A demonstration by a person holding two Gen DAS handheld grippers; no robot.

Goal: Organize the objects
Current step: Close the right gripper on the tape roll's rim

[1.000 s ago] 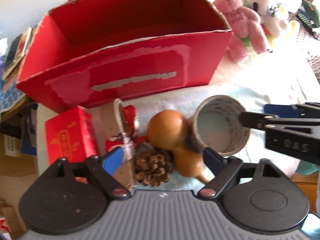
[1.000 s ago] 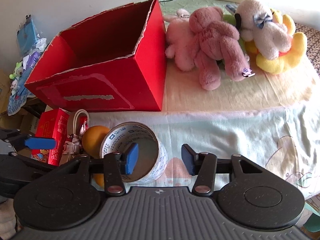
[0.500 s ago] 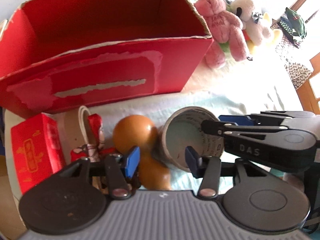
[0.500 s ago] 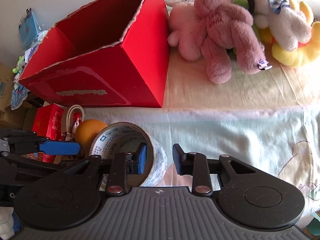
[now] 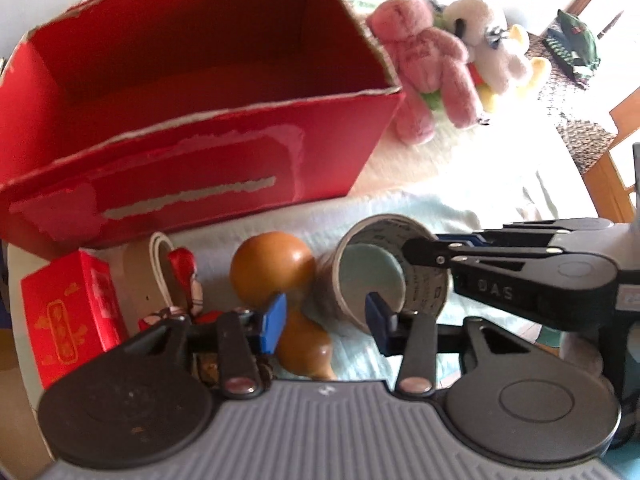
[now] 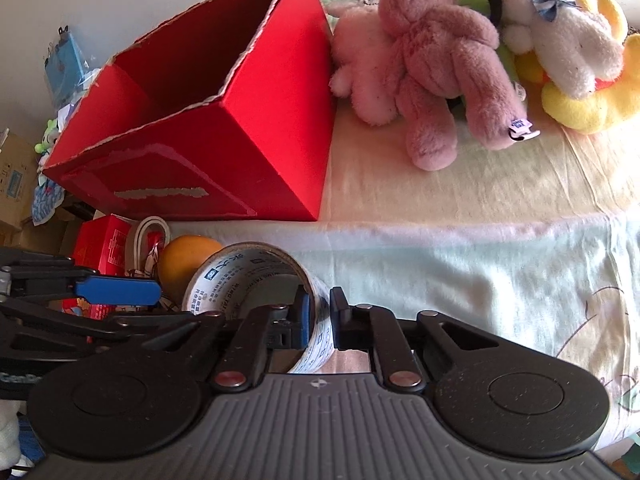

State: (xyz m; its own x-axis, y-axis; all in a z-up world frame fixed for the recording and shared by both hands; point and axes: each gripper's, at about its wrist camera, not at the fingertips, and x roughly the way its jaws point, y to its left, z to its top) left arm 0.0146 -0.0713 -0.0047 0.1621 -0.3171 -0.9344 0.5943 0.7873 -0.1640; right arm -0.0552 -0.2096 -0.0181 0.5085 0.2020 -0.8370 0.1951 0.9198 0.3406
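Note:
A printed tape roll (image 6: 240, 276) lies on its side on the pale green cloth (image 6: 460, 280). My right gripper (image 6: 320, 316) is shut on its wall, one finger inside and one outside. The left wrist view shows the roll (image 5: 424, 288) with the right gripper (image 5: 416, 246) reaching in from the right. An orange-brown gourd (image 5: 272, 268) rests against the roll's left side. My left gripper (image 5: 324, 322) is open, its jaws partly closed around the gourd's lower bulb and the roll's near rim without pinching either. Behind stands an open, empty red cardboard box (image 5: 200, 184).
Left of the gourd lie a small red packet (image 5: 68, 312), a white looped cord (image 5: 160, 252) and a red-and-white figure (image 5: 184, 276). Plush toys (image 6: 440, 60) are piled to the right of the red box (image 6: 200, 160). Wooden furniture (image 5: 612, 184) stands beyond the table's right edge.
My right gripper has closed from open onto the tape roll's wall. My left gripper has narrowed its jaws and shifted right, from over the pine cone to the gourd and roll.

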